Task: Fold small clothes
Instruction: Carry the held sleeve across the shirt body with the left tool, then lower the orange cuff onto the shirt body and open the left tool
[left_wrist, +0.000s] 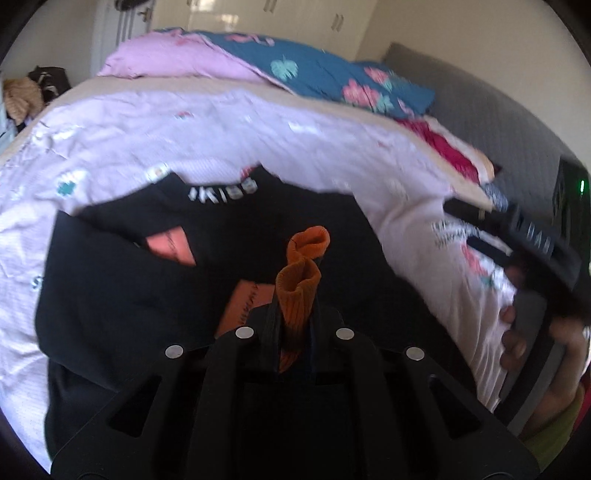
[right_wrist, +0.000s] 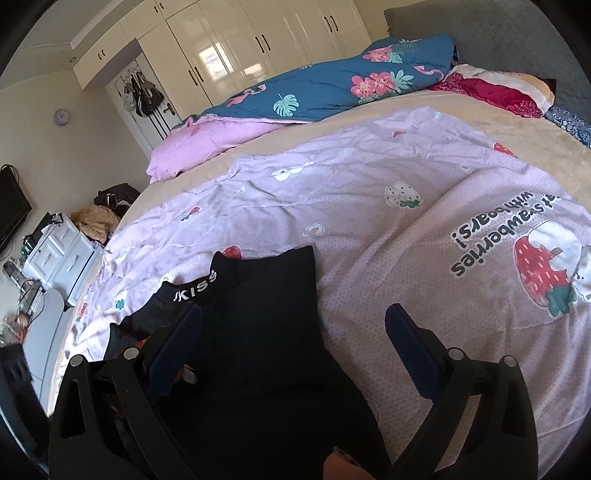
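Observation:
A dark navy garment (left_wrist: 155, 288) with white lettering on its band lies on the pale pink strawberry sheet (left_wrist: 258, 133) of the bed. In the left wrist view my left gripper (left_wrist: 295, 314) is shut on the orange ribbed cuff (left_wrist: 301, 273) of that clothing, which sticks up between the jaws above the dark fabric. The right wrist view shows the same dark garment (right_wrist: 266, 325) partly folded. My right gripper (right_wrist: 295, 321) hangs over it with jaws wide open and nothing between the pads. A hand (left_wrist: 517, 336) on the right gripper's handle shows at the left view's right edge.
A blue flowered quilt (right_wrist: 332, 88) with pink lining lies bunched at the far side of the bed. Red and cream bedding (right_wrist: 495, 88) sits by the grey headboard (right_wrist: 517, 37). White drawers (right_wrist: 62, 251) and clutter stand left of the bed, wardrobes (right_wrist: 240, 44) behind.

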